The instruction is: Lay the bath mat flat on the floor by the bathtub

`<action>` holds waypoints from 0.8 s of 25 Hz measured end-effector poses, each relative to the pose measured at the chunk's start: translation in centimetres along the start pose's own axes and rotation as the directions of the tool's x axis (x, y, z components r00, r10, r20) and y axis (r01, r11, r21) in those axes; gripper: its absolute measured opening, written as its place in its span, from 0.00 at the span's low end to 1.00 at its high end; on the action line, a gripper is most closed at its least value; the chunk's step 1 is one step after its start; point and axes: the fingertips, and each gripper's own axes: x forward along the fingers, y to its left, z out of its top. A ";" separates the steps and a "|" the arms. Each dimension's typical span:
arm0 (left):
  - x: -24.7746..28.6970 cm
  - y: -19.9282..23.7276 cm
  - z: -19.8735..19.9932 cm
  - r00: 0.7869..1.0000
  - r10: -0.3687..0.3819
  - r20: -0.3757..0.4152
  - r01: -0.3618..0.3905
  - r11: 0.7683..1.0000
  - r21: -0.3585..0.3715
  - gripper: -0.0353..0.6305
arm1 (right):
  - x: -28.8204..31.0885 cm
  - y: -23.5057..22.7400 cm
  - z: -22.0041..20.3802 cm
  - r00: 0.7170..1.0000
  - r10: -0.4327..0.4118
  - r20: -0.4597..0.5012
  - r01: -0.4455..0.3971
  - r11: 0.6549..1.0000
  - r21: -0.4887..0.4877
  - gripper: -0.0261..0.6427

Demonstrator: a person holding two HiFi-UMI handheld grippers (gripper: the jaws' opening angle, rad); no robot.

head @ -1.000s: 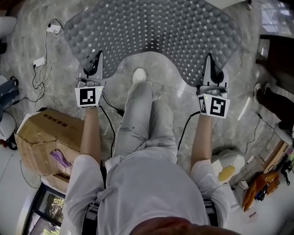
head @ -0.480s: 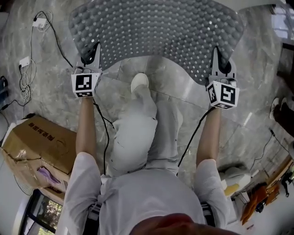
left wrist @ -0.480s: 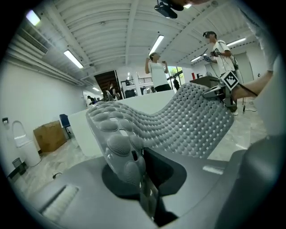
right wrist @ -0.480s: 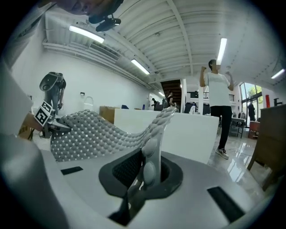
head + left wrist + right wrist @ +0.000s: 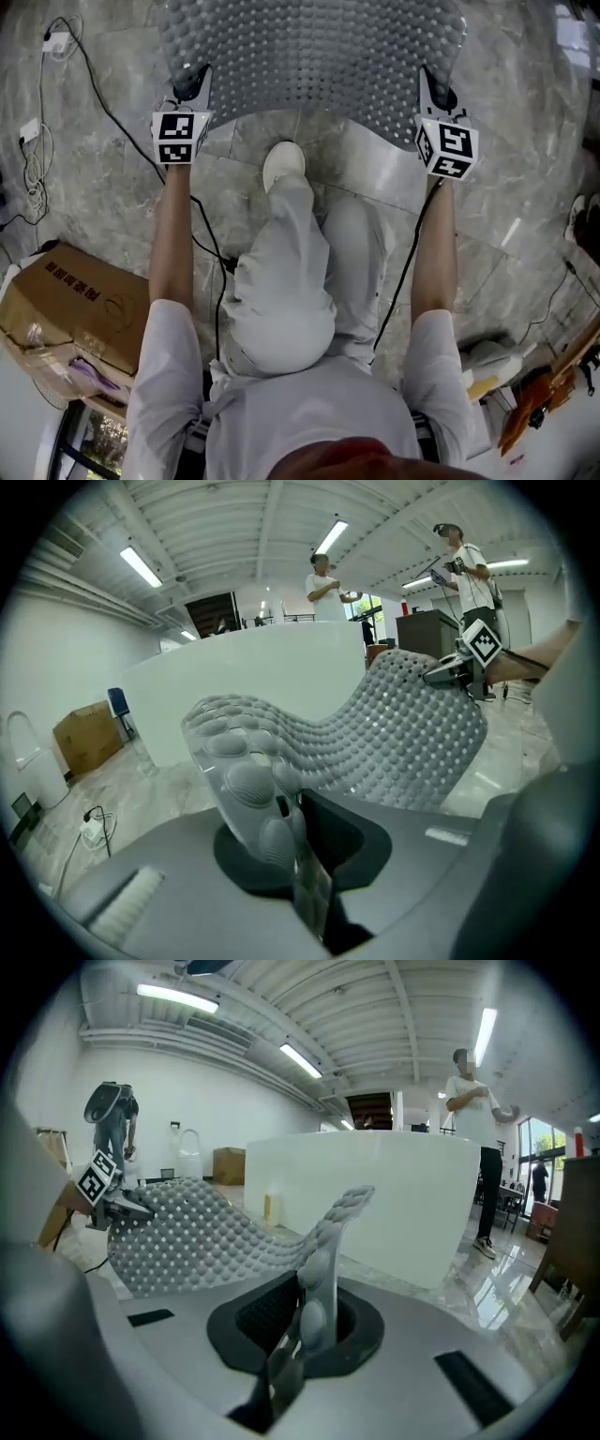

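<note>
A: State of the left gripper [image 5: 190, 86]?

B: Jaws closed on the near left corner of the bath mat [image 5: 314, 56]. In the left gripper view the grey nubbed sheet is seen pinched between the pads, bent upward out of the grip.

A: And the right gripper [image 5: 434, 89]?

B: Likewise clamped, on the near right corner. In the right gripper view the mat edge is seen standing upright between the closed jaws.

A: Position of the mat?

B: Held spread wide between the two grippers, out ahead of the person. The near edge is bowed away from the person in the middle. A sag is noted along the span in both gripper views. Whether the far edge touches the floor [image 5: 525, 141] cannot be told.

A: Bathtub?

B: The white wall of the bathtub [image 5: 253, 672] is seen just beyond the mat in both gripper views.

A: Anything else recorded?

B: One white shoe [image 5: 283, 164] is set on the marble below the mat's near edge. A cardboard box [image 5: 70, 309] is noted at the person's left, and a cable [image 5: 103, 84] is trailed across the floor.
</note>
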 end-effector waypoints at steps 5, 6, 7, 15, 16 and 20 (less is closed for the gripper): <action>3.2 0.2 -2.0 0.998 -0.022 -0.056 0.022 1.000 0.000 0.08 | 2.9 0.3 -2.9 0.998 0.004 -0.059 -0.003 1.000 0.008 0.07; 3.6 0.2 -2.3 0.998 -0.025 -0.064 0.025 1.000 0.004 0.08 | 3.4 0.4 -3.4 0.998 0.004 -0.069 -0.004 1.000 0.007 0.07; 4.0 0.2 -2.5 0.997 -0.027 -0.070 0.027 1.000 0.007 0.08 | 3.8 0.5 -3.8 0.997 0.004 -0.079 -0.003 1.000 0.006 0.07; 6.3 -0.1 -5.1 0.991 -0.017 -0.129 0.020 0.999 0.025 0.08 | 6.5 0.9 -8.6 0.985 -0.029 -0.171 0.023 0.999 -0.036 0.07; 6.5 -0.2 -5.6 0.990 -0.013 -0.142 0.018 0.999 0.031 0.08 | 6.7 0.9 -9.4 0.982 -0.041 -0.186 0.033 0.998 -0.046 0.07; 7.6 -0.6 -7.2 0.986 0.000 -0.170 0.010 0.998 0.055 0.08 | 7.6 1.1 -12.2 0.970 -0.089 -0.227 0.068 0.993 -0.099 0.07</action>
